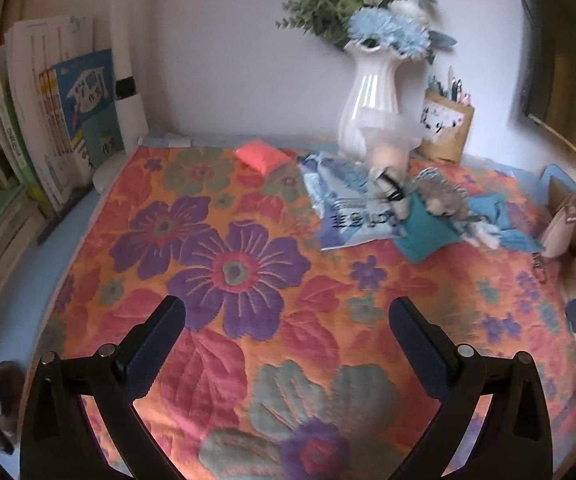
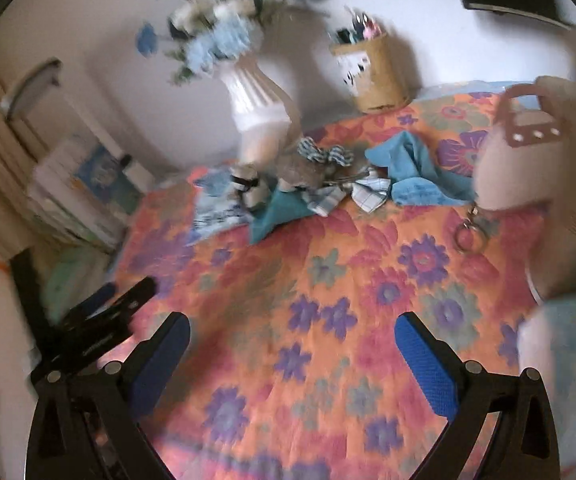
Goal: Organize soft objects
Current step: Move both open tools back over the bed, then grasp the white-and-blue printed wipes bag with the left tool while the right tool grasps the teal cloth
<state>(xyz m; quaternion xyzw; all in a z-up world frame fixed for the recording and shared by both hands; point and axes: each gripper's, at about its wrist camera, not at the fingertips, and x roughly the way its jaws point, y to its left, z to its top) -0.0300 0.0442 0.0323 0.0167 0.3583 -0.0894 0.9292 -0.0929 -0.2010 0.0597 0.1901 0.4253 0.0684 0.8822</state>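
A pile of soft things lies at the far side of the flowered cloth (image 1: 247, 280): a teal cloth (image 1: 424, 232), a grey plush toy (image 1: 444, 196), a small white plush with black straps (image 1: 388, 184), a blue cloth (image 1: 492, 208) and a pink pouch (image 1: 259, 154). The right wrist view shows the same pile: the teal cloth (image 2: 279, 208), the blue cloth (image 2: 412, 168), checked fabric (image 2: 368, 196). My left gripper (image 1: 285, 316) is open and empty above the cloth, well short of the pile. My right gripper (image 2: 292, 334) is open and empty too.
A white vase of blue flowers (image 1: 368, 104) and a pen holder (image 1: 448, 128) stand at the back wall. A blue printed packet (image 1: 344, 200) lies under the pile. Books (image 1: 47, 128) line the left. A pale handbag (image 2: 524, 148) with a key ring (image 2: 468, 236) stands right.
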